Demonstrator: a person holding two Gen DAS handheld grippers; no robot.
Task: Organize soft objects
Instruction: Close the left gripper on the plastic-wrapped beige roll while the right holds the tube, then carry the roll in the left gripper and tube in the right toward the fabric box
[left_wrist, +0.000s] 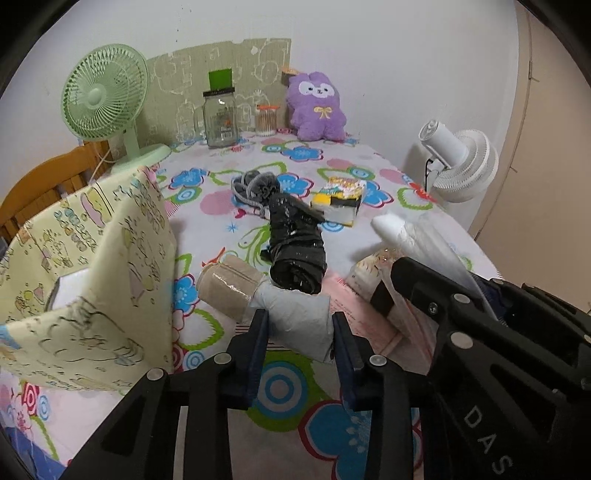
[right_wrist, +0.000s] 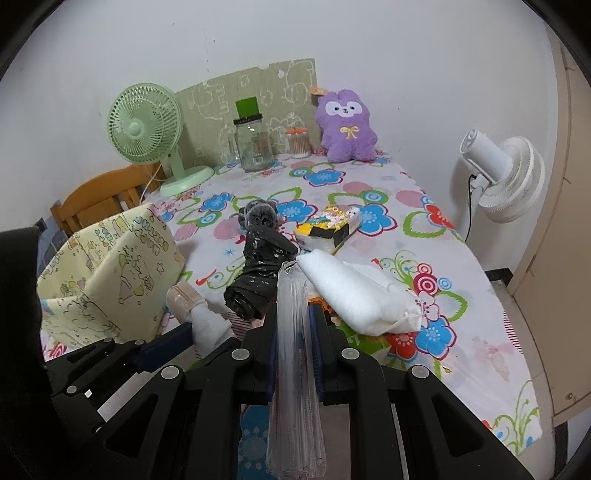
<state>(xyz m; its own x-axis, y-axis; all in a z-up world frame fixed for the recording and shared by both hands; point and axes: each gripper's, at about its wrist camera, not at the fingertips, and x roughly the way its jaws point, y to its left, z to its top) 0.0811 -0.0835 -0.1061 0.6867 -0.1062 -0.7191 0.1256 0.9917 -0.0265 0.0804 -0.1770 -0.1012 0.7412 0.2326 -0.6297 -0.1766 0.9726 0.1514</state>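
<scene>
My left gripper (left_wrist: 301, 328) is shut on the grey end of a soft roll (left_wrist: 295, 314), whose beige end (left_wrist: 225, 288) sticks out to the left in clear wrap. A roll of black plastic bags (left_wrist: 295, 243) lies just beyond it. My right gripper (right_wrist: 295, 321) is shut on a clear plastic bag (right_wrist: 295, 354) that holds a white padded bundle (right_wrist: 354, 295). In the right wrist view the left gripper (right_wrist: 207, 334) shows at the lower left with the roll (right_wrist: 210, 321). The right gripper (left_wrist: 391, 291) shows at the right of the left wrist view.
A yellow fabric bin (left_wrist: 103, 258) stands open at the left on the flowered tablecloth (left_wrist: 280, 387). Further back lie a grey mesh scrubber (left_wrist: 258, 182) and a sponge pack (left_wrist: 340, 199). A green fan (left_wrist: 105, 92), a glass jar (left_wrist: 220, 118), a purple plush (left_wrist: 317, 107) and a white fan (left_wrist: 461, 162) line the edges.
</scene>
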